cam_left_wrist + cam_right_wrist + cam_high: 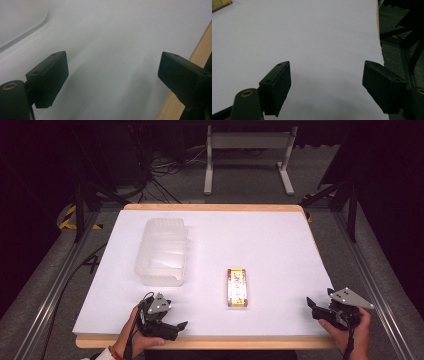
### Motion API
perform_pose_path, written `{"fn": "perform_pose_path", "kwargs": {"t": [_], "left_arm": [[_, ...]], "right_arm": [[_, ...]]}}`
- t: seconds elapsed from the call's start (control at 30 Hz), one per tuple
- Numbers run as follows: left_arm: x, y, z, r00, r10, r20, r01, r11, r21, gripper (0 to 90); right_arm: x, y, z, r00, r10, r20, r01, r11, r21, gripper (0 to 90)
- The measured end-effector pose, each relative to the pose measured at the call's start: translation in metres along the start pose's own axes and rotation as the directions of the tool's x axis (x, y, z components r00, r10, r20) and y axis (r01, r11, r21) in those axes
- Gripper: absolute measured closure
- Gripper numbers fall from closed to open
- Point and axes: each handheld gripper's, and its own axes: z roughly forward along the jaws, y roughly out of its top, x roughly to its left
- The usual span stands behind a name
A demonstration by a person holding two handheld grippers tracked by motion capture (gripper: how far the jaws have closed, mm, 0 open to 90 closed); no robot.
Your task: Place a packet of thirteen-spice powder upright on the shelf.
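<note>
Both grippers rest at the near edge of the white-covered wooden tabletop (280,245), each with its jaws spread wide and nothing between them. Held at the near left corner, the left gripper (181,325) is a black two-jaw tool topped by a grey three-cornered plate; its jaws point to the right along the near edge. In the left gripper view the left gripper (112,75) shows flat, matte black pads above bare white sheet, with the pale wood rim of the tabletop at the right. At the near right corner the right gripper (310,304) points left, toward the middle of the tabletop; in the right gripper view the right gripper (325,82) frames empty white sheet.

Between the two tools, a little back from the near edge and roughly centred, lies the small flat rectangular packet with yellow and red print (237,287). It lies flat, long side running front to back, well apart from both tools, nearer the left one. A corner of the packet (219,5) appears at the top left of the right gripper view.

Behind the left gripper, toward the left edge, sits the translucent ribbed plastic tub (162,251), rounded at its corners.

Each hand wraps its tool from below, forearms entering over the near edge; the left hand (137,337) is low to the tabletop, and the right hand (350,330) hangs just off the corner.
</note>
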Motion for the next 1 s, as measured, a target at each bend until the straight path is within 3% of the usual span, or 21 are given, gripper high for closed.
{"fn": "perform_pose_path", "kwargs": {"t": [0.1,0.27,0.33,0.4,0.47,0.73,0.97,1.0], "left_arm": [[0.001,0.001,0.001,0.9999,-0.015,-0.003,0.015,0.9999,0.001,10.4],[-0.001,0.001,0.000,0.9999,-0.008,-0.013,0.008,1.0000,-0.005,10.5],[-0.002,0.003,0.001,0.9999,-0.012,-0.011,0.011,0.9999,-0.003,10.5],[-0.006,0.006,0.003,0.9991,0.012,-0.040,-0.012,0.9999,0.011,10.4],[-0.008,0.010,0.003,0.9990,-0.004,-0.045,0.005,0.9999,0.013,10.7],[-0.029,0.037,0.013,0.9981,-0.048,-0.039,0.049,0.9984,0.027,9.7],[-0.048,0.080,0.034,0.9947,-0.093,-0.045,0.095,0.9942,0.051,9.5],[-0.048,0.080,0.034,0.9947,-0.093,-0.045,0.095,0.9942,0.051,9.5]], "right_arm": [[-0.002,-0.002,-0.001,0.9999,0.003,0.010,-0.003,1.000,0.004,23.3],[-0.002,0.000,-0.002,0.9998,0.016,0.013,-0.016,1.000,-0.006,22.3],[0.001,0.001,-0.001,0.9999,-0.003,0.013,0.003,1.000,0.002,21.8],[0.002,0.002,0.000,0.9999,-0.009,0.011,0.009,1.000,0.001,21.7],[0.003,0.003,0.002,1.0000,-0.006,0.004,0.006,1.000,0.002,21.4],[0.008,0.003,0.007,0.9997,-0.021,-0.012,0.021,1.000,0.022,20.2],[0.011,0.002,0.009,0.9992,-0.033,-0.022,0.034,0.999,0.034,20.4],[0.012,0.002,0.009,0.9991,-0.035,-0.023,0.036,0.999,0.035,20.4]]}}
